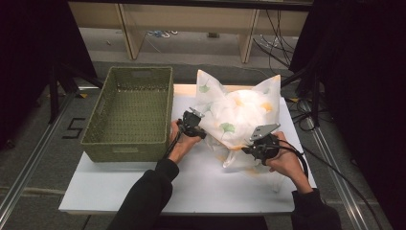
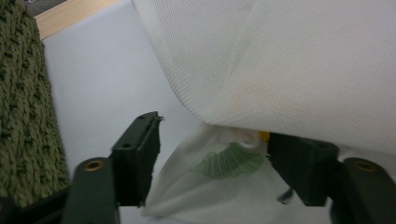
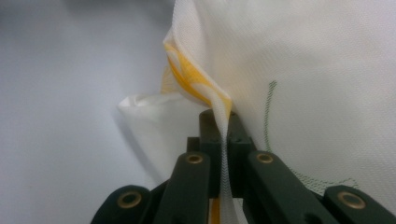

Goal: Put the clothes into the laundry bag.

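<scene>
A white pillow (image 1: 239, 112) in a pillowcase printed with green and yellow leaves stands tilted on the white table top (image 1: 191, 187). My left gripper (image 1: 202, 130) is at the pillow's lower left edge. In the left gripper view its jaws (image 2: 215, 140) stand open, and loose pillowcase cloth (image 2: 280, 60) with a green leaf lies between them, untouched by the pads. My right gripper (image 1: 248, 149) is at the pillow's lower right corner. In the right gripper view it (image 3: 223, 122) is shut on a thin fold of the pillowcase (image 3: 317, 70) beside a yellow print.
A green woven basket (image 1: 124, 151) stands on the left of the table, close to my left hand; its wall (image 2: 23, 116) shows in the left gripper view. Bare white table (image 3: 60, 93) lies in front of the pillow. Cables and black frames flank the table.
</scene>
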Tool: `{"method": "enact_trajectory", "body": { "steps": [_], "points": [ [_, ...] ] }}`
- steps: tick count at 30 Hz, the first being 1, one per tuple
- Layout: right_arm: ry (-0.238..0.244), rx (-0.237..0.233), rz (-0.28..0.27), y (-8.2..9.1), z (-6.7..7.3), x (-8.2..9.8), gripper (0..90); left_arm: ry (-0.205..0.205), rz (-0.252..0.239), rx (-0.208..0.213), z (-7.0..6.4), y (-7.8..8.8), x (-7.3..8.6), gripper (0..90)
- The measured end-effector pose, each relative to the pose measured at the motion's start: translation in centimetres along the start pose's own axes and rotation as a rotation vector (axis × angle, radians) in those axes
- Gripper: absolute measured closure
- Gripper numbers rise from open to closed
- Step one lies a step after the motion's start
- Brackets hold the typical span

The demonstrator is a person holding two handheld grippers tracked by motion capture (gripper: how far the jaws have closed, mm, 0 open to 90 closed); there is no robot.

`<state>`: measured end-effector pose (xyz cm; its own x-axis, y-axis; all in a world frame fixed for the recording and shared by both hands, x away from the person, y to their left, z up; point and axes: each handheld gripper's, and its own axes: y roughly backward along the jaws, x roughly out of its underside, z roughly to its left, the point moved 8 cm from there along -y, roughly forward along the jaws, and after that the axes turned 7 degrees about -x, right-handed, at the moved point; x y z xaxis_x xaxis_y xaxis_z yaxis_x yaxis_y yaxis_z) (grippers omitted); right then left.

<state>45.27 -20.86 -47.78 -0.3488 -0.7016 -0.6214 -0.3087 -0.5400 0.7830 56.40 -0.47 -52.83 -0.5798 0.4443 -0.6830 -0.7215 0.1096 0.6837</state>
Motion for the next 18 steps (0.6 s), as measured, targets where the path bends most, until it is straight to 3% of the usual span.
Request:
{"method": "enact_trajectory", "body": {
  "steps": [2,4,6,7,9,11,13,15,16,18],
  "points": [
    [0.005,-0.014,-0.005,0.0,0.1,0.0,89.7,-0.046,-0.002,0.027,-0.3,-0.5,0.1,47.6],
    [0.013,-0.009,-0.006,-0.1,-0.1,0.0,89.7,-0.05,0.003,0.083,-1.0,-0.6,0.4,69.8],
    [0.007,-0.013,-0.005,0.0,-0.1,0.0,89.7,-0.094,-0.003,0.09,-1.2,0.0,0.4,80.8],
    [0.009,-0.005,-0.008,0.0,-0.3,0.0,89.7,-0.115,-0.011,0.09,-1.4,0.5,0.4,81.4],
    [-0.008,-0.014,-0.004,0.1,-0.2,0.2,89.7,-0.139,-0.033,0.133,-1.8,2.3,0.4,81.6],
    [0.009,-0.005,-0.01,0.2,-0.5,0.3,89.7,-0.16,-0.06,0.174,-2.2,4.6,0.6,81.7],
    [0.016,0.006,-0.025,0.3,-0.8,0.1,89.7,-0.157,-0.079,0.228,-2.6,6.9,1.1,81.7],
    [0.011,0.011,-0.02,0.3,-0.8,0.2,89.7,-0.198,-0.083,0.254,-2.7,8.9,1.9,81.7],
    [-0.001,0.015,-0.015,0.3,-0.8,0.3,89.7,-0.199,-0.089,0.267,-2.5,10.0,2.3,81.7],
    [0.005,0.021,-0.02,0.1,-0.9,0.1,89.7,-0.138,-0.093,0.32,-2.5,10.9,2.8,81.8]
  ]
}}
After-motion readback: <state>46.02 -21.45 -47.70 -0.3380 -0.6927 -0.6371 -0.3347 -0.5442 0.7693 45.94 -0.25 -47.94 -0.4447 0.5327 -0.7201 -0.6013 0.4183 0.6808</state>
